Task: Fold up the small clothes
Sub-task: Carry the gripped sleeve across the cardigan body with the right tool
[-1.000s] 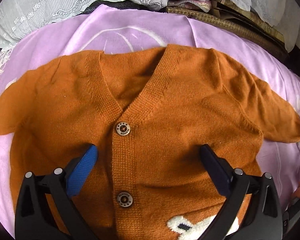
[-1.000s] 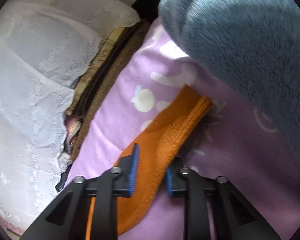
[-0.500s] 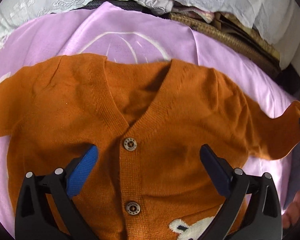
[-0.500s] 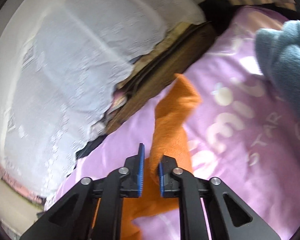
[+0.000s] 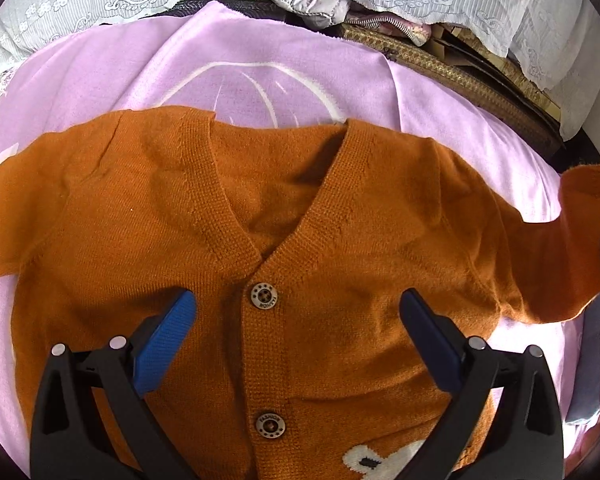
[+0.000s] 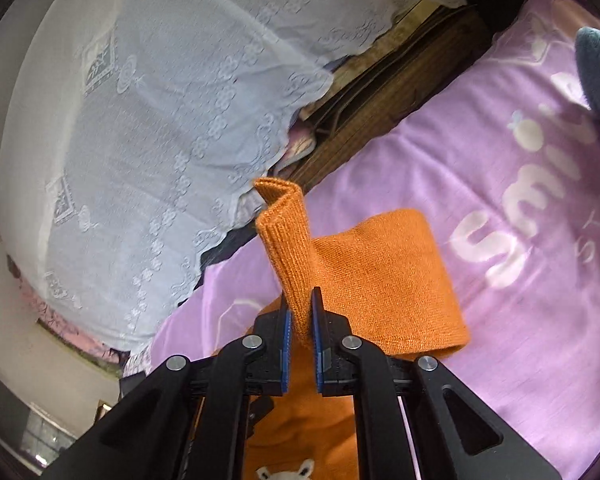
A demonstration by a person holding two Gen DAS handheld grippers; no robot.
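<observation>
orange cardigan [image 5: 339, 240] flat on purple blanket [image 5: 240, 60] | left gripper [image 5: 296, 320] jaws wide, empty | right gripper [image 6: 300, 320] jaws clamped on raised sleeve [image 6: 288, 240]

Cardigan [image 5: 339, 240]: orange knit wool-like cloth, matt, ribbed at neckline and cuff [image 6: 288, 240]. Its buttons [image 5: 263, 295] look like dull embossed metal. Bed cover [image 5: 260, 60]: lilac cloth, soft, slightly fuzzy, white print. Lace cover [image 6: 160, 120]: thin white embroidered fabric. Left claw [image 5: 296, 328] and right claw [image 6: 300, 320]: matt black plastic frames, bright metal pins, blue rubbery pads [image 5: 164, 340]. Blue-grey item [image 6: 599, 72]: fleecy plush.
</observation>
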